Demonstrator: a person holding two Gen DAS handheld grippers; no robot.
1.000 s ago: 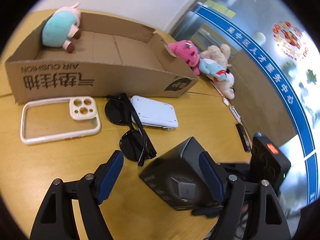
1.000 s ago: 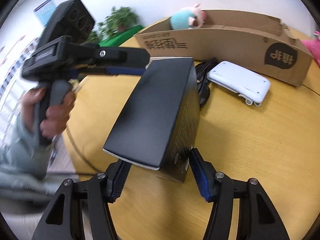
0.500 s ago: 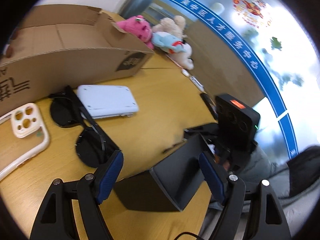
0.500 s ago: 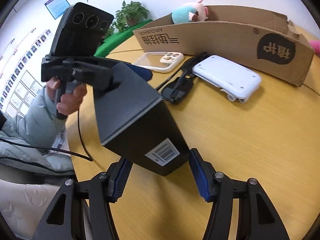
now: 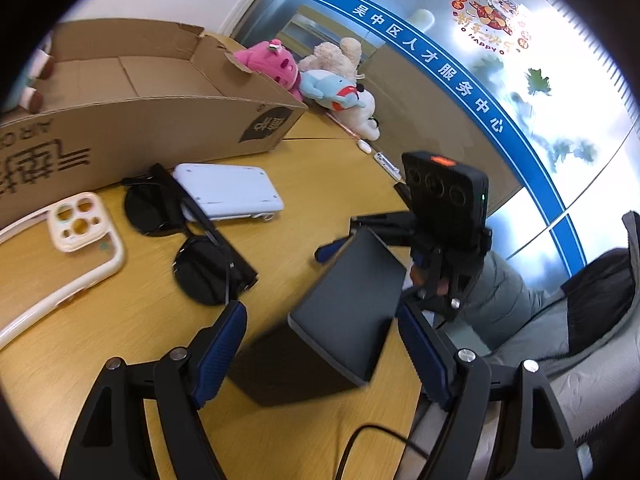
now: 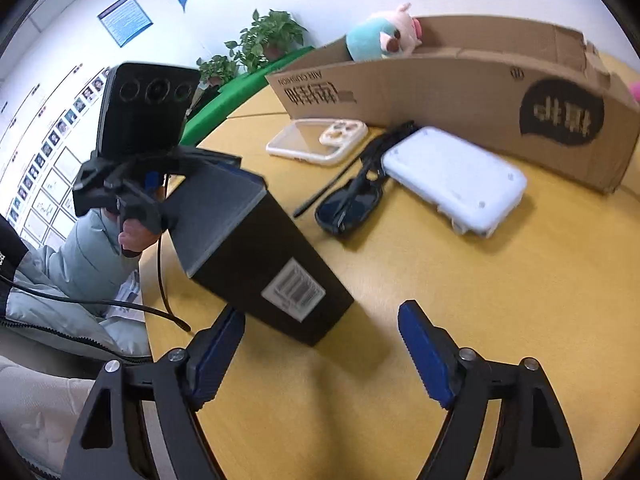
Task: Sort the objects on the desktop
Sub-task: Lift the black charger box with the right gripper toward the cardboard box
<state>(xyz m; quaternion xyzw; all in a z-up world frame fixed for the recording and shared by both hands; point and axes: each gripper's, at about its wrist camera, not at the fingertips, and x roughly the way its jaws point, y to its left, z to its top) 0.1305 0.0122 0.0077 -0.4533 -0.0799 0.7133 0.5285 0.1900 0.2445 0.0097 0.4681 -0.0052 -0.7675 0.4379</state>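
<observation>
A black rectangular box (image 5: pixel 340 316) with a barcode label (image 6: pixel 294 290) rests on the wooden table (image 6: pixel 500 320) near its front edge, lying between both grippers. My left gripper (image 5: pixel 320 352) is open with the box's end between its fingers, not touching. My right gripper (image 6: pixel 320 354) is open at the box's other end; its left finger is close to the box corner. Black sunglasses (image 5: pixel 192 240), a white device (image 5: pixel 230 196) and a white phone case (image 5: pixel 64 248) lie beyond.
A long open cardboard box (image 5: pixel 140 92) stands behind the items, with a teal and pink plush (image 6: pixel 380 36) inside. Pink, blue and cream plush toys (image 5: pixel 320 76) lie past its right end. The person's lap is beside the table edge.
The right gripper held the black box in the air and brought it down onto the table, then opened and drew back. The left gripper swung right, around the box's other end.
</observation>
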